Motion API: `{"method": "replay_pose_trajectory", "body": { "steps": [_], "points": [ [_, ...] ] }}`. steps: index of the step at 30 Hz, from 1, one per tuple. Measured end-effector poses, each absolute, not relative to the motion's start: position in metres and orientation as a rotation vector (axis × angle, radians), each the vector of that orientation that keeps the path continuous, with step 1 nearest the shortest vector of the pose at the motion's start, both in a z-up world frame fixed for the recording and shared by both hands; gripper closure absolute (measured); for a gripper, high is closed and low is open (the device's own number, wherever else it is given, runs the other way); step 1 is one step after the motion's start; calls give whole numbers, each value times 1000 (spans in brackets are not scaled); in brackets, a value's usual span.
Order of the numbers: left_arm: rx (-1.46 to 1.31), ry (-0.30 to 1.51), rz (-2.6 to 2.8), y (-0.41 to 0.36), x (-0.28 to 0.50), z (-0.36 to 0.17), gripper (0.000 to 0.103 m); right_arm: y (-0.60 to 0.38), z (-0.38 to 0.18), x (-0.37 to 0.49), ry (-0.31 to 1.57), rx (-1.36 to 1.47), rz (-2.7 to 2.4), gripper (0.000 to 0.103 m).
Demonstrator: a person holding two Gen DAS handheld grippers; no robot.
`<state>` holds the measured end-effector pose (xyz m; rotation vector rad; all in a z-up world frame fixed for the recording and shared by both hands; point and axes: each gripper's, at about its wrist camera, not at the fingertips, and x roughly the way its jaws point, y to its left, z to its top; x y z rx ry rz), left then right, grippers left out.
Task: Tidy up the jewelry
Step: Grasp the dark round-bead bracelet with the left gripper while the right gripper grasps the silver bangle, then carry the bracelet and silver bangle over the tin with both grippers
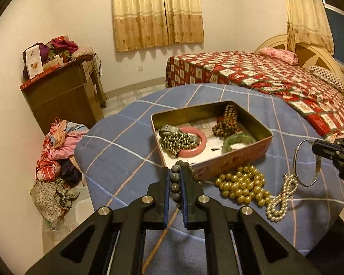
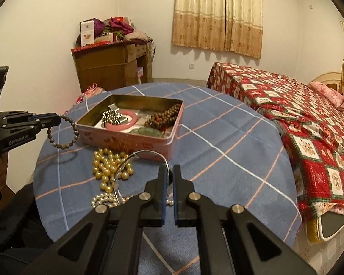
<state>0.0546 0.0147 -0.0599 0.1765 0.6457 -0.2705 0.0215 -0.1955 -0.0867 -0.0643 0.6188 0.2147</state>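
Observation:
A pink tin box (image 1: 220, 162) (image 2: 135, 142) stands on the round table and holds a pink bangle (image 1: 200, 147), a green bangle (image 1: 238, 140), brown beads (image 1: 227, 120) and metallic beads (image 1: 177, 141). My left gripper (image 1: 174, 171) (image 2: 57, 120) is shut on a grey bead bracelet (image 1: 175, 189) (image 2: 64, 145), held in the air near the tin's front left corner. My right gripper (image 2: 170, 171) (image 1: 315, 147) is shut on a thin silver bangle (image 2: 126, 160) (image 1: 306, 162), lifted right of the tin. A gold pearl necklace (image 1: 240, 185) (image 2: 110, 167) and a white pearl strand (image 1: 278, 201) (image 2: 103, 200) lie on the cloth.
The table has a blue checked cloth (image 1: 130, 142) (image 2: 217, 142). A bed with a red patterned cover (image 1: 263, 75) (image 2: 309, 126) stands behind. A brown cabinet (image 1: 64, 91) (image 2: 112, 68) is at the wall, with a heap of clothes (image 1: 57, 160) on the floor.

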Motion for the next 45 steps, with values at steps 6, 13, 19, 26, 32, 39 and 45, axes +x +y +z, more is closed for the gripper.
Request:
{"method": "replay_pose_trajectory", "body": {
  "steps": [6,13,19,26,32,39,45],
  "points": [
    [176,606,-261,18,54,-46,95,-194,-81,25,603,-66,215,97],
    [193,578,-237,15,59,-38,95,-193,-74,30,580,-68,209,97],
    [212,556,-233,7,67,-32,95,-192,-67,36,558,-63,201,97],
    [246,537,-225,-5,81,-26,95,-189,-57,51,531,-68,186,97],
    [253,533,-236,-10,91,-19,95,-187,-48,67,522,-72,181,97],
    [255,533,-254,-12,97,-15,95,-182,-45,74,525,-82,180,97],
    [245,533,-260,-10,103,-15,95,-174,-46,81,532,-86,187,97]
  ]
}}
